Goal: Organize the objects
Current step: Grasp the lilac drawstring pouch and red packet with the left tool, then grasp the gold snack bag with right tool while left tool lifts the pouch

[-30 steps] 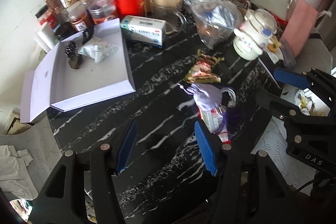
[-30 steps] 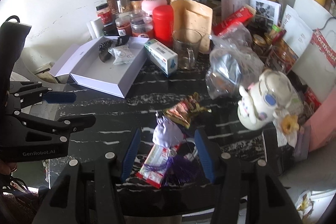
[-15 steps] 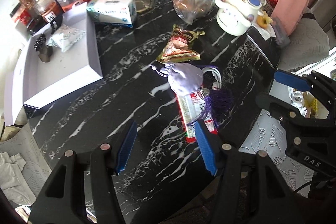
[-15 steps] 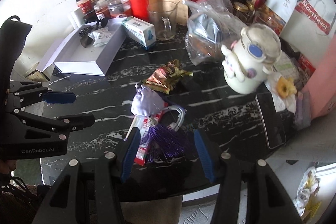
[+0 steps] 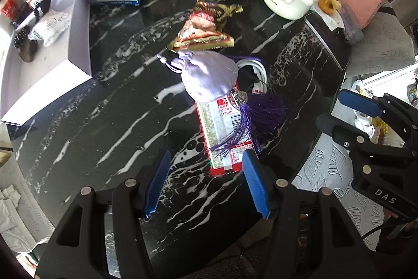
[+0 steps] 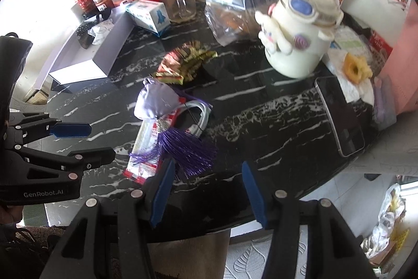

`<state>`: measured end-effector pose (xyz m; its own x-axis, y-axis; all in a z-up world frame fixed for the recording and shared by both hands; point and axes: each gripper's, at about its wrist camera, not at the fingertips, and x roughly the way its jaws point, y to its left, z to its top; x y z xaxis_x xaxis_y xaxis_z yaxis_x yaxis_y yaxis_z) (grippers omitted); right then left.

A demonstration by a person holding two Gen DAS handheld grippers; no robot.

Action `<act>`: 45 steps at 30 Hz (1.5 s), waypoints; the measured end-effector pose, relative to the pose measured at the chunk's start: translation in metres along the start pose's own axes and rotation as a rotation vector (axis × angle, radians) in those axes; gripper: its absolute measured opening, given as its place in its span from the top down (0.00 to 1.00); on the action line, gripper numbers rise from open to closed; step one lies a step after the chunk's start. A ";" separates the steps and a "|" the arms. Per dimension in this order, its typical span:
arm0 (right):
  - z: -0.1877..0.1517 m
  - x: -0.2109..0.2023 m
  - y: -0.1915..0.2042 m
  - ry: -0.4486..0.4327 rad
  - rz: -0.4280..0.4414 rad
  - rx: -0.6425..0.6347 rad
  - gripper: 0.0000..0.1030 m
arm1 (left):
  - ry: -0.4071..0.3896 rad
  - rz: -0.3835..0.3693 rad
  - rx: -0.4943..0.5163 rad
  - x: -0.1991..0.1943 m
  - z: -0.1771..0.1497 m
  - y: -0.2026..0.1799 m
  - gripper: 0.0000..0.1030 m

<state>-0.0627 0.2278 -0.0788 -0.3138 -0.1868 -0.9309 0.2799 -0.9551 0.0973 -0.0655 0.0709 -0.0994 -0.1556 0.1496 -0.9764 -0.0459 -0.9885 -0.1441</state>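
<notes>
Left wrist view: the left hand-held gripper [image 5: 206, 182] has dropped closer to the counter [image 5: 104, 127], jaws half open and empty, over the near end of the red packet [image 5: 222, 132]. The lilac pouch [image 5: 209, 77] lies on the packet's far end, its purple tassel [image 5: 250, 119] trailing across it, near the counter's front edge. Right wrist view: the right hand-held gripper [image 6: 206, 190] has likewise descended, half open and empty, just short of the tassel [image 6: 188, 148]. A pickup appears imminent; the white box [image 6: 86, 62] at the far-left corner is the likely destination.
</notes>
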 end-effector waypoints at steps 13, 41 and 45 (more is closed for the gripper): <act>0.013 0.029 -0.013 0.040 0.039 0.004 0.47 | -0.005 -0.015 -0.048 0.015 0.029 0.002 0.46; 0.110 0.081 -0.027 0.119 0.114 -0.227 0.47 | 0.072 -0.018 -0.232 0.063 0.095 0.023 0.46; 0.122 0.087 -0.014 0.126 0.148 -0.291 0.47 | 0.064 -0.004 -0.299 0.061 0.089 0.038 0.48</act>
<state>-0.2045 0.1967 -0.1178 -0.1413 -0.2708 -0.9522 0.5663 -0.8110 0.1467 -0.1648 0.0447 -0.1496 -0.0932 0.1614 -0.9825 0.2480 -0.9519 -0.1799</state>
